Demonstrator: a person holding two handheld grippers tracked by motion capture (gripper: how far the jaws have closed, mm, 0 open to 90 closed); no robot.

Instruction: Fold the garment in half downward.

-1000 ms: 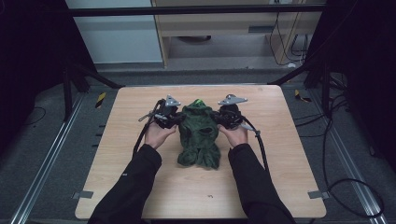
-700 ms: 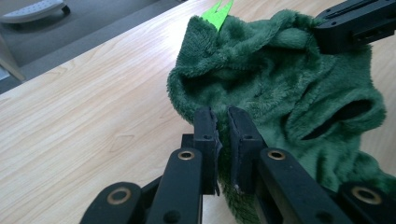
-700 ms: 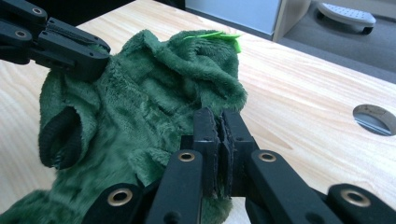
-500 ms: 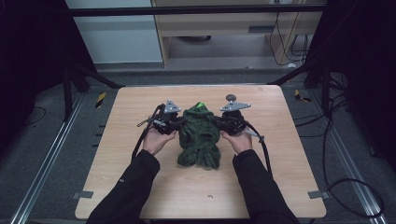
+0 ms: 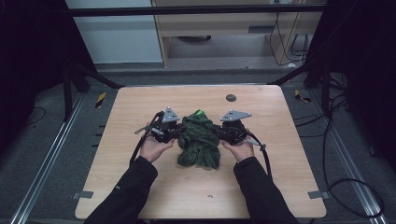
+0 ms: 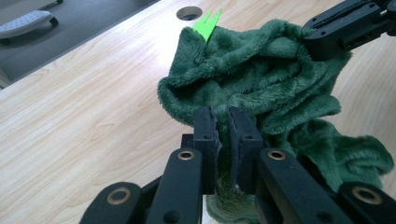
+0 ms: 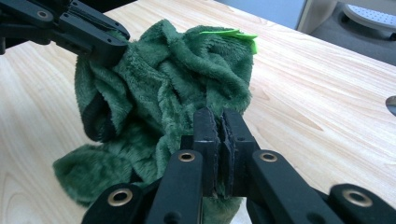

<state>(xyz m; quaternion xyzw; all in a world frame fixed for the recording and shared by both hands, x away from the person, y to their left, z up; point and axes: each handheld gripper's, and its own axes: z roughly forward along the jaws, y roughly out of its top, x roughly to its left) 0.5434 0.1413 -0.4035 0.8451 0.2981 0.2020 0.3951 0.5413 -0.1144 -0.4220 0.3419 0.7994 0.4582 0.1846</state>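
High view: a crumpled green fleece cloth [image 5: 199, 140] lies mid-table [image 5: 140, 196], between the left gripper [image 5: 177, 132] and right gripper [image 5: 218, 133]. Left gripper view: jaws clamped on a cloth fold. Right gripper view: jaws likewise pinch the cloth's edge.

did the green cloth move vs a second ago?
Yes. The green cloth slid toward the person, farther from the round hole at the table's far edge, pinched by both claws.

towel [image 5: 200, 140] mid table [image 5: 140, 196], L tool [image 5: 176, 133] left, R tool [image 5: 218, 132] right
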